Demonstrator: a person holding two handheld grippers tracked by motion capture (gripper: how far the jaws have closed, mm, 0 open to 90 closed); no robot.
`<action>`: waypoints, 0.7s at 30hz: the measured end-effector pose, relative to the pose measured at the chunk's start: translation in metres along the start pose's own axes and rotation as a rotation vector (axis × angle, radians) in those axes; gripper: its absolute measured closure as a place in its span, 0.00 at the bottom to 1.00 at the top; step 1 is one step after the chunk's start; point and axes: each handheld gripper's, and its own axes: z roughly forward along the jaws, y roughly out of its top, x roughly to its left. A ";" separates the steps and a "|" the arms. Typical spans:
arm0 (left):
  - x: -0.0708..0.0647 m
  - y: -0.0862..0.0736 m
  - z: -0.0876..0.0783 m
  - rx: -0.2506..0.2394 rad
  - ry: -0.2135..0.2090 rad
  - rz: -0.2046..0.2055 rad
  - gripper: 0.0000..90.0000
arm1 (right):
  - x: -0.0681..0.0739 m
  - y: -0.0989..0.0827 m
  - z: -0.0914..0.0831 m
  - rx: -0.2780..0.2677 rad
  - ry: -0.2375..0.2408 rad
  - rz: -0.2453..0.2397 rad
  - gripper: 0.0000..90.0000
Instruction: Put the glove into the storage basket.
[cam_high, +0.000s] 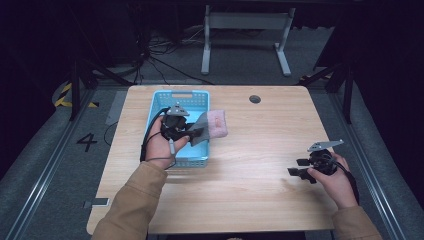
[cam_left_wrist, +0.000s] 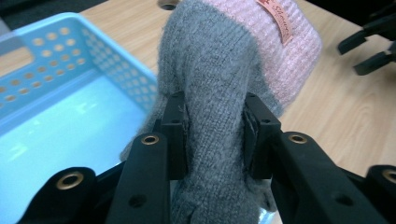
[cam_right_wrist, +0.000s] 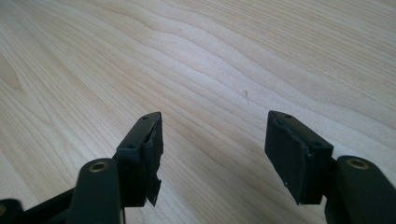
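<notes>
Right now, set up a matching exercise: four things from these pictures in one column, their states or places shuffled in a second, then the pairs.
Things:
1. left gripper
2. right gripper
3. knit mitten
4. blue basket

States:
A. jaws apart over bare wood
B. grey with a pink cuff, held above the basket's right rim
C. clamped on grey knit
D. standing on the table's left part

Pairs: 1-C, 2-A, 3-B, 4-D

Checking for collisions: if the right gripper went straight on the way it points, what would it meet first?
Probably the bare table: the open right gripper tilts down at it, with nothing between the jaws or ahead.
</notes>
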 end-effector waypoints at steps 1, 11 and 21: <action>0.004 0.000 -0.002 0.007 0.006 0.001 0.75 | 0.000 -0.001 -0.001 0.001 0.001 -0.001 0.42; 0.041 -0.005 -0.014 0.012 0.067 -0.021 0.74 | -0.001 -0.009 -0.004 0.005 -0.015 0.009 0.41; 0.064 -0.017 -0.009 0.048 0.097 -0.063 0.74 | 0.001 -0.010 -0.003 0.011 -0.016 0.002 0.40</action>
